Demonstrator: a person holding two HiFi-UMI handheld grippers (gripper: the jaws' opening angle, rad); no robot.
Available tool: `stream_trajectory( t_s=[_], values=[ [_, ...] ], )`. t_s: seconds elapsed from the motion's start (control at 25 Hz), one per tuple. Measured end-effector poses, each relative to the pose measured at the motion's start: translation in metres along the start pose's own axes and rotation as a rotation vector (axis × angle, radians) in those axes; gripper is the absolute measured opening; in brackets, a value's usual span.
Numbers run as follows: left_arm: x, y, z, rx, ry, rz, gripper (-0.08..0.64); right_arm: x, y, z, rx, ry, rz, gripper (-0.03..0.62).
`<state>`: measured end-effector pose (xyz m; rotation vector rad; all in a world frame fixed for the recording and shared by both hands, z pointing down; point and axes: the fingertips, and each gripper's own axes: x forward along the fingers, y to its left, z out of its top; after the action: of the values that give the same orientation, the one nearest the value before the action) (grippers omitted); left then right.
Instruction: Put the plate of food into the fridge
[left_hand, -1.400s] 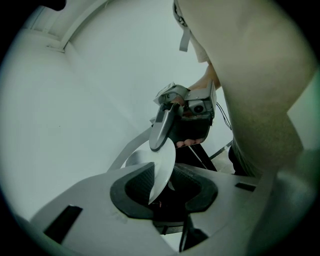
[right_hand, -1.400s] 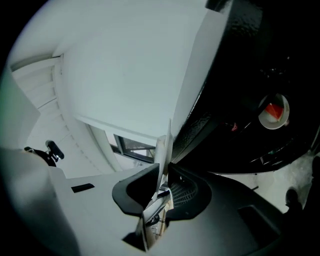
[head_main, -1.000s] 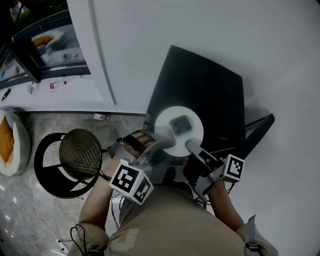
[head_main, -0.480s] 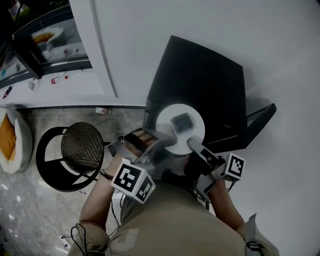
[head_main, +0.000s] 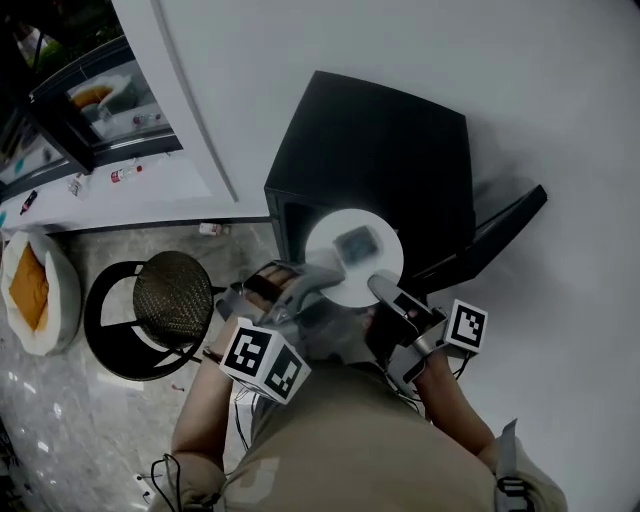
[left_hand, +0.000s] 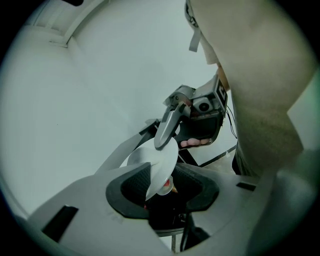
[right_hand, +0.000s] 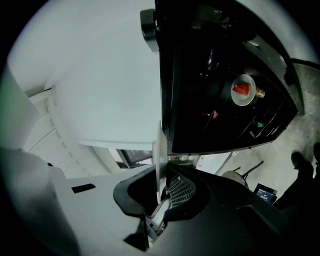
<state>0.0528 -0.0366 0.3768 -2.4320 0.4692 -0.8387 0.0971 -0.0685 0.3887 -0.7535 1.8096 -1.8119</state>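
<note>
Location: plate (head_main: 345, 268) with food (head_main: 355, 243) at open fridge (head_main: 370, 140) mouth, not yet in. Grip: right gripper (right_hand: 157, 187) clamps rim; left gripper (left_hand: 162, 176) jaws just opening, rim loose between them. Risk: one-sided hold, plate tips, food slides; rim may strike fridge frame.

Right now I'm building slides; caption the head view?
White plate of food held before the open black fridge, round mesh stool alongside.

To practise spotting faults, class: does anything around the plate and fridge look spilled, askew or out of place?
Nothing stands out: the plate looks level, its food centred, at the open fridge. Only a small object lies loose on the floor by the wall.
</note>
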Motion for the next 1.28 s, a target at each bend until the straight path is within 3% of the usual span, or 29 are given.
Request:
stream_trajectory(
  t_s=[0.32,0.4,0.6,0.8,0.92,1.12,1.28],
  values=[
    [0.02,-0.031,0.018,-0.098,0.051,-0.037,0.14,-0.039,-0.016,0.004,0.023,-0.015,-0.028,0.043],
    [0.022,-0.038,0.018,-0.148,0.068,-0.053,0.188,-0.047,-0.021,0.002,0.028,-0.008,-0.034,0.043],
    [0.019,-0.043,0.017,-0.193,0.12,-0.015,0.233,-0.064,-0.03,0.005,0.039,0.001,-0.028,0.043],
    [0.004,-0.049,0.02,-0.316,0.093,-0.007,0.242,-0.073,-0.035,0.006,0.036,0.01,-0.008,0.043],
    [-0.008,-0.043,0.023,-0.435,0.042,0.041,0.242,-0.078,-0.037,0.006,0.034,0.02,-0.005,0.043],
    [-0.022,-0.014,0.014,-0.772,-0.066,0.198,0.239,-0.081,-0.033,0.014,0.013,0.055,-0.005,0.043],
    [-0.033,-0.019,0.01,-0.945,-0.143,0.209,0.239,-0.081,-0.028,0.001,-0.01,0.081,0.024,0.043]
  ],
)
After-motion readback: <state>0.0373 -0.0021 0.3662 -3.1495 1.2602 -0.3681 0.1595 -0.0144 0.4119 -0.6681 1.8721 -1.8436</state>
